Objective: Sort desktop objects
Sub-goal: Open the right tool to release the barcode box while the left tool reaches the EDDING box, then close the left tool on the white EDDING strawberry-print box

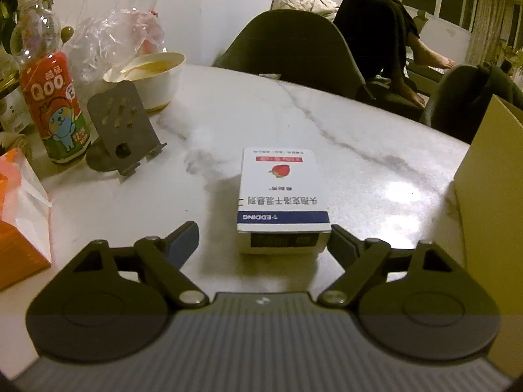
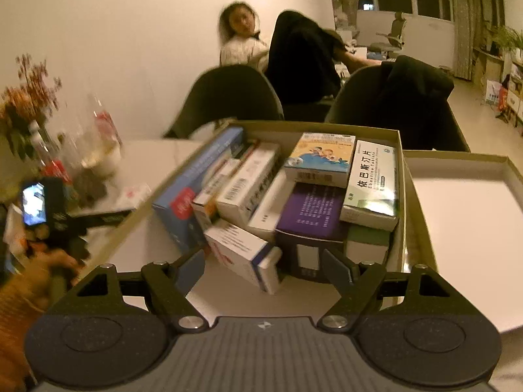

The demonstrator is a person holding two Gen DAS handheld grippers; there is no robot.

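Through the left wrist camera we see our left claw spread wide and empty, its dark flat fingers reaching toward a white cardboard medicine box with a blue band and a small red fruit print; the box lies flat on the glossy, grey-veined marble surface, its near end between the fingertips, closer to the right one, though we cannot tell whether that finger touches it. To the left stand a clear plastic Qoo bottle with a red label, a bent grey metal phone stand, a round white bowl and crumpled clear plastic bags, with an orange tissue pack at the edge. A matte tan cardboard wall rises at the right. Through the right wrist camera our right claw is likewise wide open and empty, poised over an open rectangular cardboard box crowded with medicine cartons: a long blue carton leaning on the left wall, a white barcoded carton, a purple-topped carton, a green-and-white tablet carton and a cartoon-printed carton lying on top. A tilted white-and-blue carton sits just ahead of the fingertips. Beside it on the right lies the shallow box lid, white inside.
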